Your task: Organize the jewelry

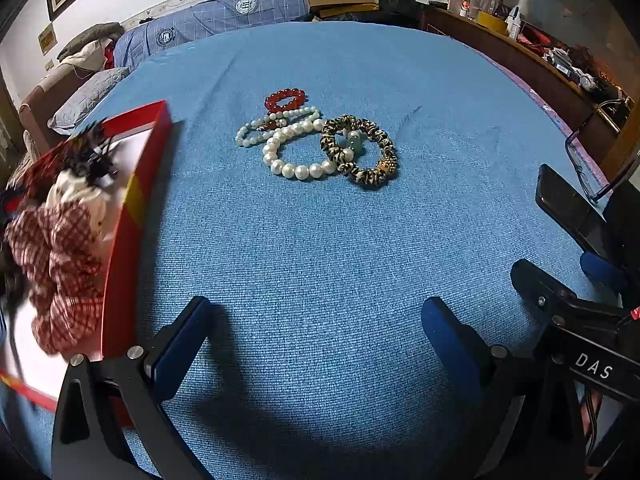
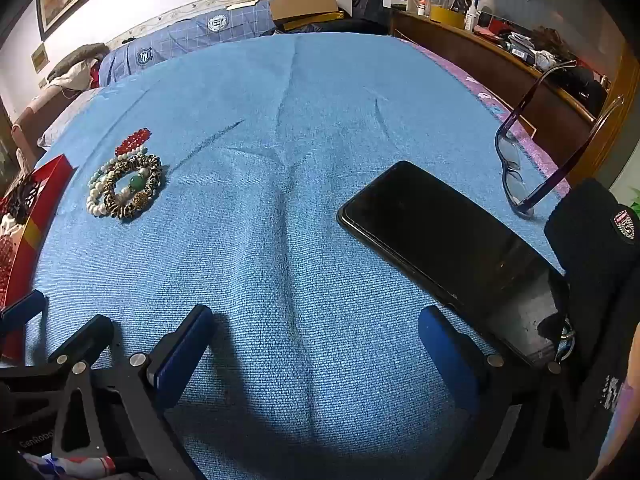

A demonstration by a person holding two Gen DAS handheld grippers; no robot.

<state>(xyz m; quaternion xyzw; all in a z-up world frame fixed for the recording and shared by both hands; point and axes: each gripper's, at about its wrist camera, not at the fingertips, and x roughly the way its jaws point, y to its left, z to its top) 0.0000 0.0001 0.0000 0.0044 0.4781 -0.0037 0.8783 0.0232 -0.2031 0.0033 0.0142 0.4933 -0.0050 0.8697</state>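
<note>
"DAS" is printed on the right gripper (image 2: 316, 344), "GenRobo…" cut off on the left gripper (image 1: 316, 336); both gape empty above the blue blanket (image 1: 340, 240). Bracelets (image 1: 316, 140) lie heaped mid-blanket beside the red box (image 1: 136, 216), whose fabric contents blur. The phone (image 2: 448, 248) is partly hidden
</note>
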